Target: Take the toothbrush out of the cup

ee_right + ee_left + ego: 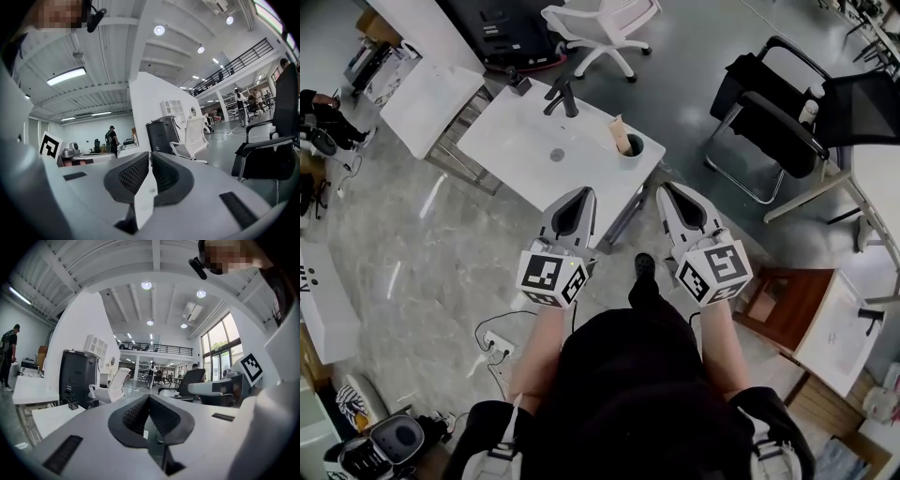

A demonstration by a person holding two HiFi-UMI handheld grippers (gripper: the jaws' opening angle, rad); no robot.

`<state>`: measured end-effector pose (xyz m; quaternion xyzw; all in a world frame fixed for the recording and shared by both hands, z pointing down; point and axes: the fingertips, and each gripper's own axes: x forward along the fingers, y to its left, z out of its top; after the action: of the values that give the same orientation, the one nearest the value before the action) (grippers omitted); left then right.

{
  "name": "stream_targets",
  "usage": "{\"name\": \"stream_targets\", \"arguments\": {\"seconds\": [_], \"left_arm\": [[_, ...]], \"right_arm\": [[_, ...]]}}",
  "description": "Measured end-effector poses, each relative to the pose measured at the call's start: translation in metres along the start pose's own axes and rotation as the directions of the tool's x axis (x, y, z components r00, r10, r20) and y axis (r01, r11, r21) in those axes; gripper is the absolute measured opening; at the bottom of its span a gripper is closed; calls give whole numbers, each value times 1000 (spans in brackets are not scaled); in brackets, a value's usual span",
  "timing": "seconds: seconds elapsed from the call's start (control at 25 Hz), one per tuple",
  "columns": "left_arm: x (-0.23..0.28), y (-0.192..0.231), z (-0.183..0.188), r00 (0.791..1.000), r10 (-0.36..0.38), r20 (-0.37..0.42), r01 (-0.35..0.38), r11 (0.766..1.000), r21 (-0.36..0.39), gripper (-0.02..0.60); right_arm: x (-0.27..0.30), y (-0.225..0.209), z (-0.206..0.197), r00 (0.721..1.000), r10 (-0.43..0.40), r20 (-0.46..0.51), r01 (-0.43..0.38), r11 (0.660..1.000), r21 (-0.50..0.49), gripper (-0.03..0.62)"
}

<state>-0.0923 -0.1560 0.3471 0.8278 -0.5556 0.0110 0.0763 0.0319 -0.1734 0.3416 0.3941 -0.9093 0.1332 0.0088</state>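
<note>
Left gripper [579,197] and right gripper [670,190] — ribbed black jaws pressed together; toothbrush [620,134] leans in round cup [633,147].

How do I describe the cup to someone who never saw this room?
Find the white washstand ahead of the person, with a black faucet. The cup is the dark round one at its right corner, the only thing holding a pale toothbrush.

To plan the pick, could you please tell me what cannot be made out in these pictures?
Head view: the tan thing in the cup is too small to confirm as a toothbrush.
Left gripper view: the body of the left gripper blocks any clear sight of the cup.
Right gripper view: the right gripper does the same.
</note>
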Motion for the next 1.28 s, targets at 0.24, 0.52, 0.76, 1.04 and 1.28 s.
{"name": "stream_targets", "arguments": {"seconds": [0.24, 0.52, 0.76, 1.04, 1.28], "left_arm": [[41, 6, 0, 998, 60, -2, -60, 998, -4, 15], [63, 15, -13, 989, 147, -19, -148, 989, -33, 15], [60, 18, -27, 978, 202, -55, -204, 978, -40, 15], [50, 32, -33, 965, 252, -71, -257, 964, -67, 15], [55, 44, -43, 972, 211, -103, -219, 973, -77, 15]], "right_arm": [[34, -39, 0, 998, 57, -42, -57, 998, -2, 34], [73, -63, -23, 978, 160, -131, -162, 987, -6, 81], [98, -69, -45, 963, 198, -184, -203, 979, -8, 118], [127, -63, -70, 951, 192, -241, -204, 979, -27, 152], [150, -65, -88, 955, 128, -269, -144, 989, -41, 169]]}}
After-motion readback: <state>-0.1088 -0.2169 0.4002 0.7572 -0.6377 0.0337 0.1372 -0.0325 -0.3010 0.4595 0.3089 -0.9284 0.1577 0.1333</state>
